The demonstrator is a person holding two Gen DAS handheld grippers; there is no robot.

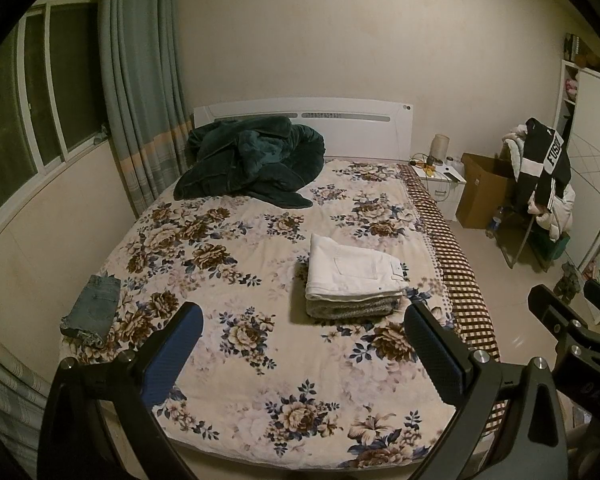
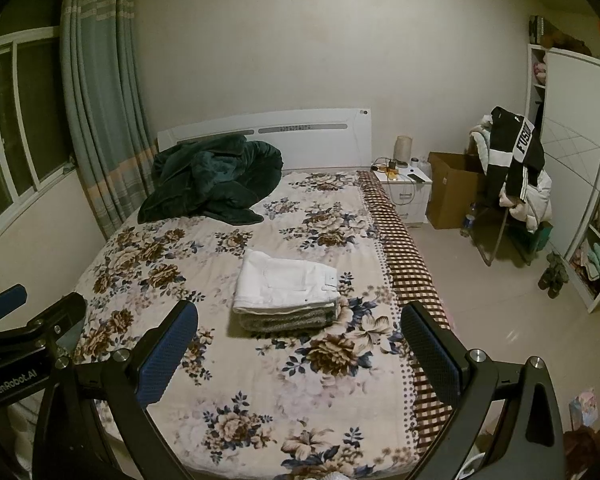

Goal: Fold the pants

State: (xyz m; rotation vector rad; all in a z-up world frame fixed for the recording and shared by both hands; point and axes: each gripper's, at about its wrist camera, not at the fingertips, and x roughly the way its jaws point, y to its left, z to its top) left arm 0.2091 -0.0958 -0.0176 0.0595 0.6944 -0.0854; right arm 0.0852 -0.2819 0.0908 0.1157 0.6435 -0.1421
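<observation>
Folded white pants (image 1: 352, 270) lie on top of a folded grey garment (image 1: 352, 307) on the floral bed (image 1: 260, 380), right of centre. The stack also shows in the right wrist view (image 2: 284, 280). Folded denim shorts (image 1: 91, 310) lie at the bed's left edge. My left gripper (image 1: 304, 344) is open and empty, held above the near part of the bed, short of the stack. My right gripper (image 2: 298, 344) is open and empty, also above the near part of the bed. Each gripper shows at the edge of the other's view.
A dark green blanket (image 1: 256, 160) is heaped at the headboard. A nightstand (image 1: 440, 180), a cardboard box (image 1: 484, 190) and a chair piled with clothes (image 1: 540, 176) stand right of the bed. A wardrobe (image 2: 580, 160) lines the right wall. Curtains (image 1: 140, 80) and a window are on the left.
</observation>
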